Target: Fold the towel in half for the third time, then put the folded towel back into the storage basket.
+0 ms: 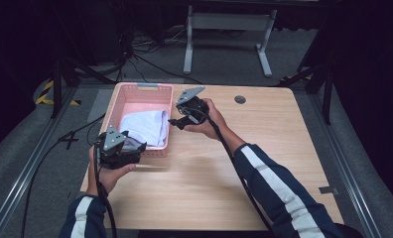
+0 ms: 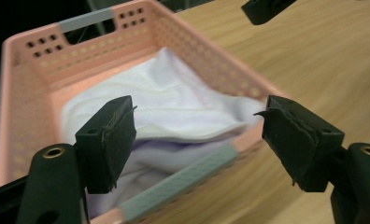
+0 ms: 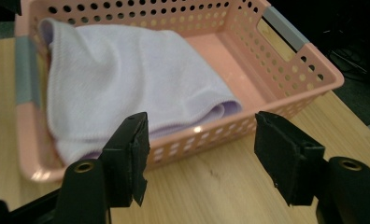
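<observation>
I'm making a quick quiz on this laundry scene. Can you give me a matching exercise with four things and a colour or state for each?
Things:
1. basket
2. cloth
3. table
4. right gripper

Descriptions:
A. pale lilac-white, folded, lying inside the basket
B. light wood
C. pink, perforated walls, grey handle strips
D. black fingers apart, holding nothing

Pairs: 1-C, 2-A, 3-B, 4-D

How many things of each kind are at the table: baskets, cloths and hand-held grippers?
Pink basket: 1
White cloth: 1
Hand-held grippers: 2, the left hand-held gripper and the right hand-held gripper, both with jaws open and holding nothing
Total: 4
</observation>
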`<state>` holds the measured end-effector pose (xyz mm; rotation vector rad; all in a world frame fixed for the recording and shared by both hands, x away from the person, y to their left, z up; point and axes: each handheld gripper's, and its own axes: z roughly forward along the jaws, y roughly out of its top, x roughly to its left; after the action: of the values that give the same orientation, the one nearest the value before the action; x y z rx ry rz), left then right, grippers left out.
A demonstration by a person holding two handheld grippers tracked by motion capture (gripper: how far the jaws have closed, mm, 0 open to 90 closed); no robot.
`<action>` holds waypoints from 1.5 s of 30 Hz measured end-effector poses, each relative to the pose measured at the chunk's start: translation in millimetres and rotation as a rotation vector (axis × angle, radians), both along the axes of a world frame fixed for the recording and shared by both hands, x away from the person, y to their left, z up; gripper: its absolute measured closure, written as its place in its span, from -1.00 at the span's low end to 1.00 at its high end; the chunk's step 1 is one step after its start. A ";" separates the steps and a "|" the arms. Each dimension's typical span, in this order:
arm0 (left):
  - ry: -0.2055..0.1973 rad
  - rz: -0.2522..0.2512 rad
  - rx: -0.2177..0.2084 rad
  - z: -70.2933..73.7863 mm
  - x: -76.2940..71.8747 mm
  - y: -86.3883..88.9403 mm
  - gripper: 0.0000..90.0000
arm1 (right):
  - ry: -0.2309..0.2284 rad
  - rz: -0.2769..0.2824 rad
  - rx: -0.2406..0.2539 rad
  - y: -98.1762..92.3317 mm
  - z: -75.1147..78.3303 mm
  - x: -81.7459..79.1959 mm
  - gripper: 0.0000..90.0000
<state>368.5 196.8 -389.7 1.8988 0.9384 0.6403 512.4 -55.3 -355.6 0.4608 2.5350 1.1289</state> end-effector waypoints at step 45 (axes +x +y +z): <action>0.245 -0.423 0.171 -88.1 -24.2 -111.4 -0.65 | 0.139 -0.270 0.027 -324.0 -112.0 -181.5 -0.63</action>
<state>344.3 85.4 -477.9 2.2777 0.6097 0.2439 330.9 -379.3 -467.6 0.8861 2.4778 1.0625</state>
